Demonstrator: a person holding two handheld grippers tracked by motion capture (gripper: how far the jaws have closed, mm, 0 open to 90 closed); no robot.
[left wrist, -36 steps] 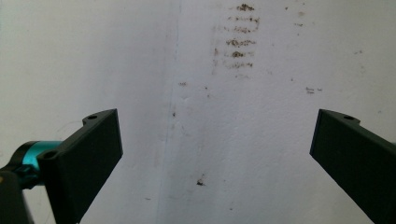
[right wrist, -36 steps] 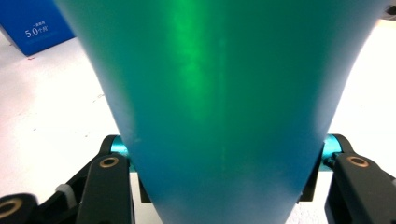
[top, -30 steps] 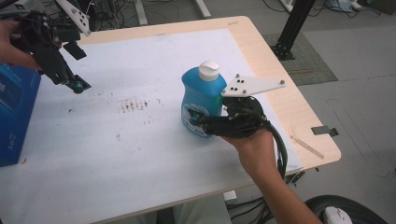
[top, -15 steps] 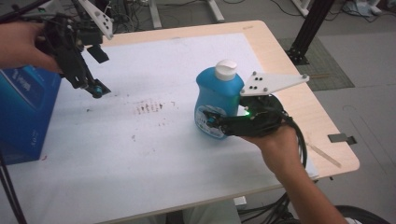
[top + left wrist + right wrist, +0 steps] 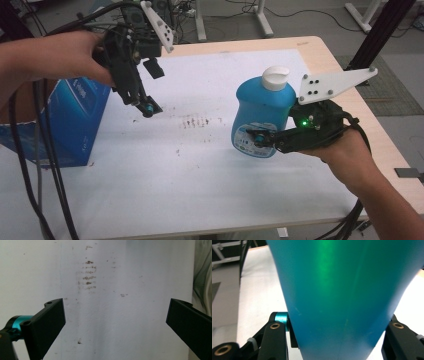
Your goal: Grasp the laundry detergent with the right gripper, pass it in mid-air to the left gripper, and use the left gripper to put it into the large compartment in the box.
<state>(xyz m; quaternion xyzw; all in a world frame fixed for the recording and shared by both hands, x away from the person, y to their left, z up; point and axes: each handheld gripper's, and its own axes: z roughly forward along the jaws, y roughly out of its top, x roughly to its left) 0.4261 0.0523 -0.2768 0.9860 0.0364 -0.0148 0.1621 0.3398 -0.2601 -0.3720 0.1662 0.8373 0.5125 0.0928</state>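
The blue bottle (image 5: 264,117) with its white cap (image 5: 276,77) is clamped low on its body by the right gripper (image 5: 260,140), which is brought in from about 4 o'clock, and it seems to be held just clear of the white table cover (image 5: 200,170), though the high view leaves that uncertain. In the right gripper view the bottle's blue wall (image 5: 339,295) is seen squeezed between the two black jaws. The left gripper (image 5: 147,107) is held at 10 o'clock, well apart from the bottle and beside a blue box (image 5: 75,120); its jaws are seen wide apart in the left gripper view over brown smudges (image 5: 87,275).
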